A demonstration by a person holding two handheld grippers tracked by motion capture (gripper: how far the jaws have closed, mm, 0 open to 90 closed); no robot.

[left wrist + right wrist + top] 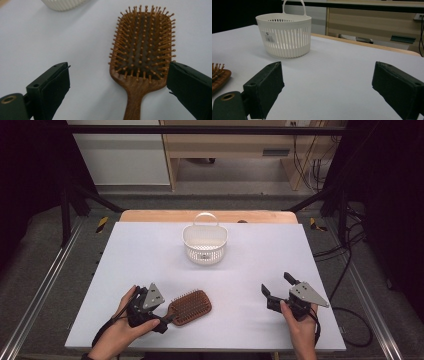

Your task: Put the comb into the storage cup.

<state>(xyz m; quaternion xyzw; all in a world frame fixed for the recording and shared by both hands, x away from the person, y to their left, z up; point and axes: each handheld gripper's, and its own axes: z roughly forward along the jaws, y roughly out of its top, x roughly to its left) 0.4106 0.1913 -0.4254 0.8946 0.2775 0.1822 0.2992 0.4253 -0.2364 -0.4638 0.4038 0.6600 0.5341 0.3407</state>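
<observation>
Surface: white tabletop [150, 255], dark floor and wooden shelving beyond.
Hairbrush: wooden paddle hairbrush [190, 307] lies bristles up at the near left, handle toward the person.
Basket: white slatted basket [204, 243] stands upright at the far middle, well apart from the hairbrush.
Left gripper: left gripper [117, 85] is spread wide, its jaws either side of the brush neck, not yet gripping.
Right gripper: right gripper [276, 285] is spread, holding nothing, above bare table.
Advice: probably best to centre on the narrow handle, come lower, then close squarely so the brush does not pivot.
</observation>
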